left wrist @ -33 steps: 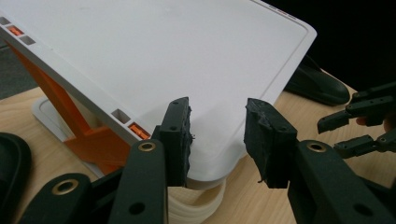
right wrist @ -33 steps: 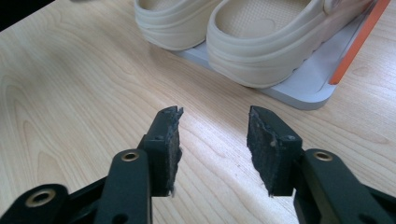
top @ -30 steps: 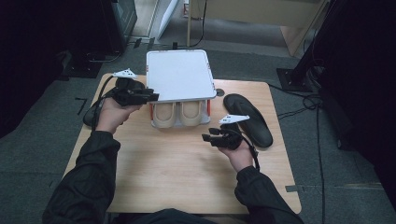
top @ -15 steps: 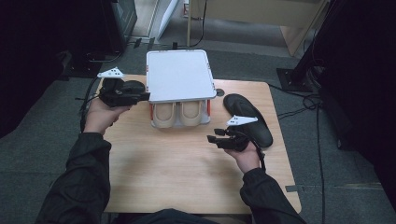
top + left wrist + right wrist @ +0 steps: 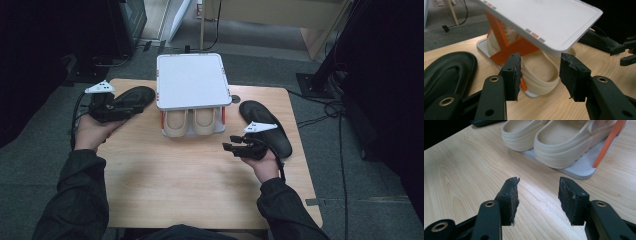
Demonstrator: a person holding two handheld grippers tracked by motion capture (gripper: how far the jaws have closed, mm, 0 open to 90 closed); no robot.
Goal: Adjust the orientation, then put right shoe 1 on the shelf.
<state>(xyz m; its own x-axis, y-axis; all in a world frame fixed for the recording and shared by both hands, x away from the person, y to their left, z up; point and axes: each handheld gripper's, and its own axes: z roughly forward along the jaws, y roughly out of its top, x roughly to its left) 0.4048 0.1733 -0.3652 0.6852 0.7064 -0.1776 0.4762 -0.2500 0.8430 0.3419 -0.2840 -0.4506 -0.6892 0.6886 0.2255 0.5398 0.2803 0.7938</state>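
Observation:
A white shoe rack (image 5: 190,80) stands at the back of the wooden table (image 5: 200,190), with two beige clogs (image 5: 191,122) on its lower shelf. One black slipper (image 5: 134,96) lies left of the rack and another black slipper (image 5: 267,127) lies to its right. My left gripper (image 5: 132,109) hovers over the left slipper, pointing at the rack. Its jaws have just been opening and nothing is between them (image 5: 540,65). My right gripper (image 5: 227,147) is beside the right slipper, open and empty (image 5: 539,186), pointing at the clogs (image 5: 564,142); its jaws have opened a little wider.
Orange cross braces (image 5: 506,42) hold up the rack's top tray (image 5: 544,17). The rack's pale base (image 5: 584,167) juts out under the clogs. Cables run over the grey floor (image 5: 320,120) right of the table. Bare wood spreads between both hands and the front edge.
My left gripper has moved left, away from the rack's front corner, and the left slipper now shows beside it. The right gripper has barely shifted.

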